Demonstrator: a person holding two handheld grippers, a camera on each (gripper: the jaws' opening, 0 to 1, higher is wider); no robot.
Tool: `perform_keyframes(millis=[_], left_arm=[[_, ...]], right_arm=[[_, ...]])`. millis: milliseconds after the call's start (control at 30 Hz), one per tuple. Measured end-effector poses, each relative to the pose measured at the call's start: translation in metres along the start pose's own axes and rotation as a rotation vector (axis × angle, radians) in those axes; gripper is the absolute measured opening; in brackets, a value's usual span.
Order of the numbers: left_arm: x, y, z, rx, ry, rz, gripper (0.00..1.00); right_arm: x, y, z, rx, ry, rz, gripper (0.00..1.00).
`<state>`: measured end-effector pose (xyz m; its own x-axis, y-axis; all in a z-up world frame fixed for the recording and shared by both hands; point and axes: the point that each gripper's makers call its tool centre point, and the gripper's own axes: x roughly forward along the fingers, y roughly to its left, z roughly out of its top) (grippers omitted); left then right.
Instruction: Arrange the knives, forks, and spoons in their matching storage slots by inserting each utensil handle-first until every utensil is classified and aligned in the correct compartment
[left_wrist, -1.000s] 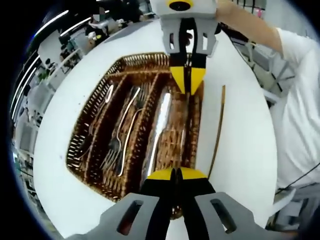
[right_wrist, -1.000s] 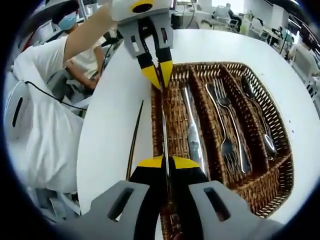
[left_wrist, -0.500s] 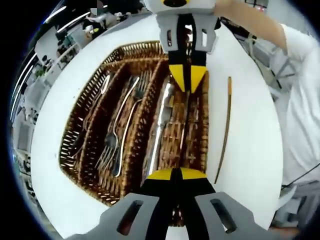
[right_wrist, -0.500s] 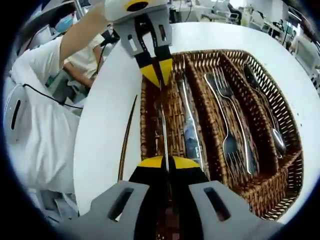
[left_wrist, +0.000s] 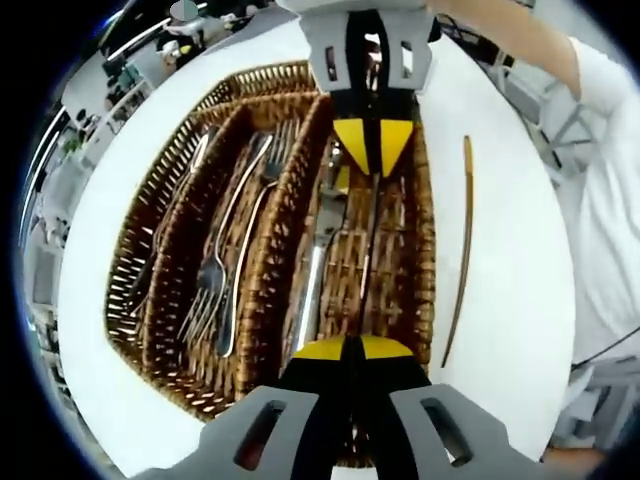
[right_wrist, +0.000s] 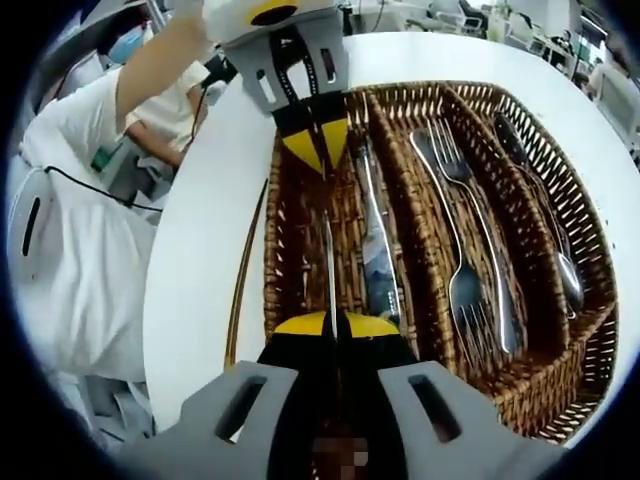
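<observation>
lowered since earlier: knife (right_wrist: 329, 262) over wicker tray (right_wrist: 560, 395) outermost slot; left claw (left_wrist: 347, 349) and right claw (right_wrist: 335, 325) each clamped on one end; worktop (left_wrist: 500, 330) white.

You have one wicker tray (right_wrist: 585, 370) with four slots, two forks (right_wrist: 462, 290), two knives (right_wrist: 375, 260), at least one spoon (right_wrist: 570, 290), and one thin stick (left_wrist: 460, 250) on the table (right_wrist: 200, 290).
</observation>
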<state>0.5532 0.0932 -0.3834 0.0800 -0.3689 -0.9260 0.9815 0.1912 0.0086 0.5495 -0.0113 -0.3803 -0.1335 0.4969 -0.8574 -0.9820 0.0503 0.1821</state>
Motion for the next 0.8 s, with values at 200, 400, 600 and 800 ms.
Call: perform_keyframes(millis=[200, 400, 600, 800], left_arm=[[0.0, 0.0, 0.0, -0.006, -0.005, 0.0, 0.02], [-0.002, 0.002, -0.001, -0.01, -0.024, 0.01, 0.03], [-0.002, 0.003, -0.001, -0.008, -0.029, 0.016, 0.02], [-0.003, -0.001, -0.001, 0.021, -0.009, -0.004, 0.01]], right_arm=[[-0.002, 0.006, -0.006, -0.003, 0.01, 0.0, 0.06], [-0.01, 0.005, -0.014, 0.0, 0.008, -0.013, 0.05], [-0.012, 0.004, -0.018, 0.004, -0.001, -0.015, 0.04], [-0.014, 0.004, -0.016, -0.027, 0.012, -0.013, 0.03]])
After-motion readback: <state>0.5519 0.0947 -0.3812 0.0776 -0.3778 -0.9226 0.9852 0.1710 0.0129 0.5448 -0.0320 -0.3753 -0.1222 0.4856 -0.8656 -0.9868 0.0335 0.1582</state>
